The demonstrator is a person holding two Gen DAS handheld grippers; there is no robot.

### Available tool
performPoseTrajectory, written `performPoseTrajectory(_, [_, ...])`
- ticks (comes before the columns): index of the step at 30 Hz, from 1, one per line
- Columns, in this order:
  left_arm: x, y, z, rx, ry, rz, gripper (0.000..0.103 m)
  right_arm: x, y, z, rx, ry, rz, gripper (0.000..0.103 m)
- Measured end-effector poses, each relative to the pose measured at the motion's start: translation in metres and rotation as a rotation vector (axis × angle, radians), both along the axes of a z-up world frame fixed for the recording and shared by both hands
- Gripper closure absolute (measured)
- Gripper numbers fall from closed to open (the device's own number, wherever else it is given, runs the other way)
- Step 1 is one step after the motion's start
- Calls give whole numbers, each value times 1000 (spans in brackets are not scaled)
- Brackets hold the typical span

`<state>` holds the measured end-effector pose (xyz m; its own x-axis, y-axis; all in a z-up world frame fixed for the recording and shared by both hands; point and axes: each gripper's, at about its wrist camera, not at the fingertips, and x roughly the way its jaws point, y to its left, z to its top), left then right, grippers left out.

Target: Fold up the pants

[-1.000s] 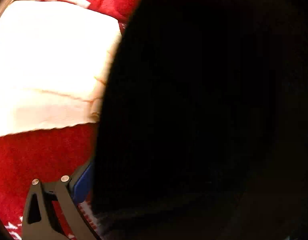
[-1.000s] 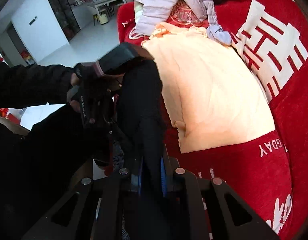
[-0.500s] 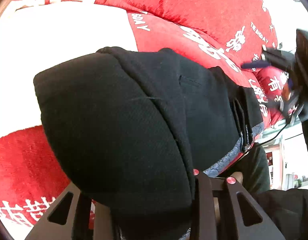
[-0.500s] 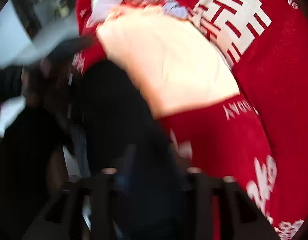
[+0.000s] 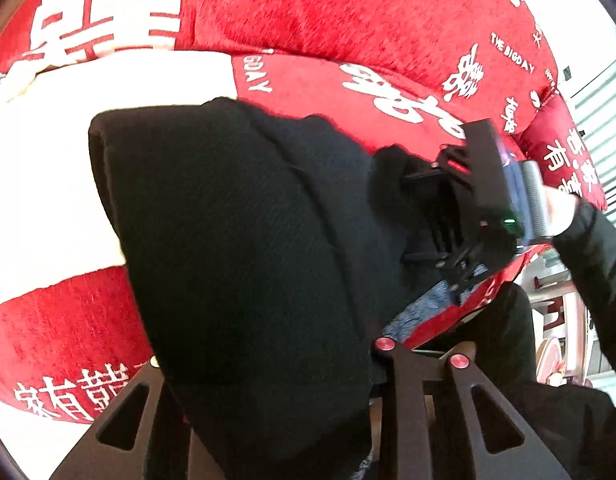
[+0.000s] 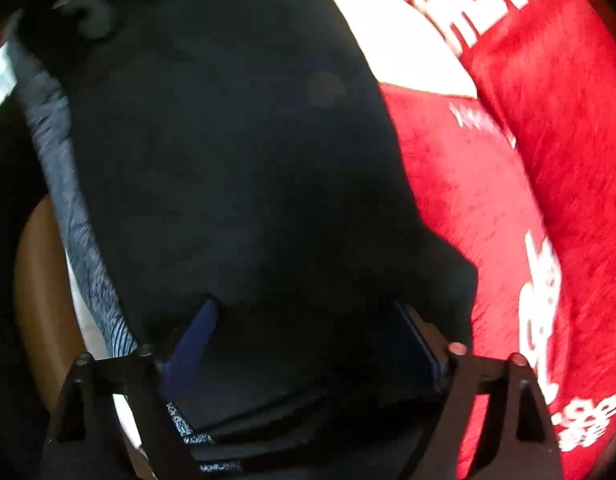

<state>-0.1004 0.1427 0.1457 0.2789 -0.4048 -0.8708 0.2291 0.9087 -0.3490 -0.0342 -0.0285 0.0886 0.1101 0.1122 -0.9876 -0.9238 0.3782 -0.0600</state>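
The black pants (image 5: 244, 240) lie bunched in a thick fold on the red sofa cover (image 5: 347, 20). My left gripper (image 5: 268, 360) has its jaws closing on this bundle, and the fabric fills the gap and hides the pads. In the right wrist view the pants (image 6: 228, 140) spread below my right gripper (image 6: 308, 320), whose jaws are opening wide; both blue pads stand apart from the cloth between them. A grey inner waistband (image 6: 68, 184) shows along the left edge. From the left wrist view the right gripper (image 5: 427, 216) points down onto the pants' far end.
A cream cloth (image 5: 48, 184) lies on the sofa beside the pants, also visible as the cream cloth (image 6: 407, 52). Red cover with white lettering (image 6: 527, 220) extends to the right. A person's hand (image 5: 563, 212) and dark sleeve (image 5: 599, 264) hold the right gripper. Brown wood (image 6: 36, 280) shows at the left.
The left gripper went from open to clamped on the pants and rose. The right gripper let go of the fabric, spread its jaws and dropped down over the pants.
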Motion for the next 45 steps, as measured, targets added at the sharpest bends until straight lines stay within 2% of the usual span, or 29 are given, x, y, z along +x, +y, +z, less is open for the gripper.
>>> performPoseTrajectory(2, [0,-6,9,19,-12,-4,74,4,-3,-1,0,7,-24,6])
performPoseTrajectory(3, [0,-8,10,24,-11,-3,74,8,-5,4,8,20,-57,10])
performPoseTrajectory(4, [0,-11,13,28,-8,-3,74,10,-7,14,47,37,-90,18])
performPoseTrajectory(6, [-1,-15,15,47,-4,-1,74,6,-16,39,175,66,-113,20])
performPoseTrajectory(7, [-1,-17,16,50,0,2,74,1,-17,45,196,36,-101,20])
performPoseTrajectory(9, [2,-20,17,59,11,5,74,-9,-15,36,135,-13,-72,20])
performPoseTrajectory(11, [4,-24,21,60,19,7,75,-17,-13,6,22,-32,-50,20])
performPoseTrajectory(12, [4,-26,23,62,19,7,75,-19,-14,2,38,-64,-44,15])
performPoseTrajectory(13, [3,-29,26,68,17,2,75,-16,-18,6,69,-60,-62,15])
performPoseTrajectory(16, [0,-44,37,84,7,-19,75,-7,-32,24,89,-56,-156,19])
performPoseTrajectory(19, [0,-64,50,79,6,-35,75,-11,-69,68,197,-159,-259,18])
performPoseTrajectory(22, [3,-90,64,65,-3,-67,76,-19,-115,97,237,-232,-399,18])
performPoseTrajectory(25, [10,-128,76,89,-15,-123,76,-35,-166,119,277,-276,-538,18])
performPoseTrajectory(28, [17,-169,83,107,-21,-175,77,-53,-204,126,253,-305,-656,18])
performPoseTrajectory(29, [20,-180,84,109,-20,-187,77,-71,-212,134,239,-314,-681,18])
performPoseTrajectory(33, [35,-237,89,120,-4,-249,77,-88,-252,123,221,-301,-800,18])
performPoseTrajectory(37, [51,-297,77,174,38,-289,77,-100,-278,115,232,-278,-891,18])
performPoseTrajectory(41, [70,-350,44,241,109,-286,77,-111,-299,110,244,-273,-947,18])
performPoseTrajectory(45, [76,-401,10,342,129,-318,77,-120,-314,102,253,-260,-999,18])
